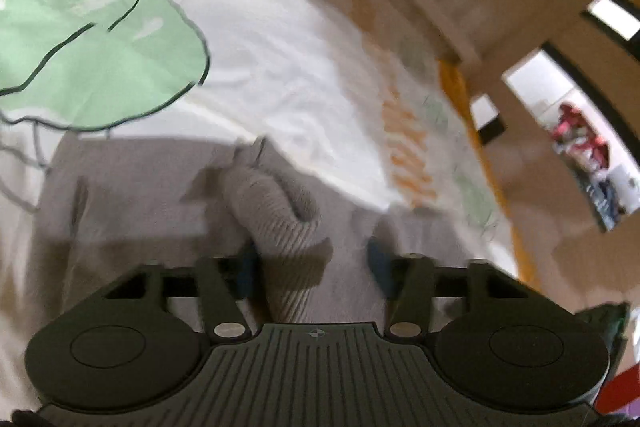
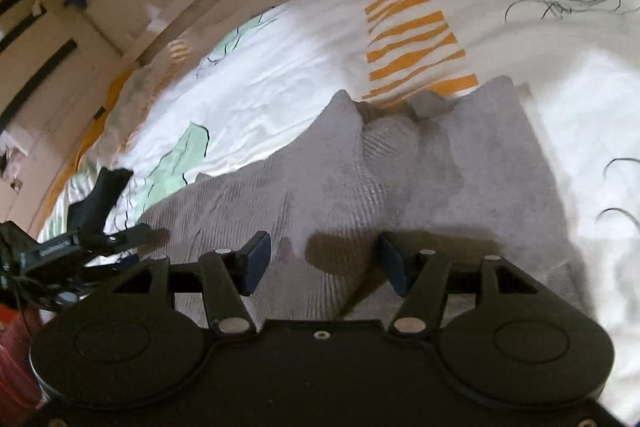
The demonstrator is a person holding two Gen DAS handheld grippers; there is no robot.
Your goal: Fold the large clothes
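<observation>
While both your claws hang wide and empty — left claw (image 1: 312,267), right claw (image 2: 324,259) | sweater (image 2: 360,179) lies rumpled on bed (image 2: 280,75) | risk: you pinch one layer — fold skews.

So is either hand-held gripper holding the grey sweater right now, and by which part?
Neither. The left hand-held gripper is open astride a ribbed roll of the grey sweater, not clamped. The right hand-held gripper is open above it.
</observation>
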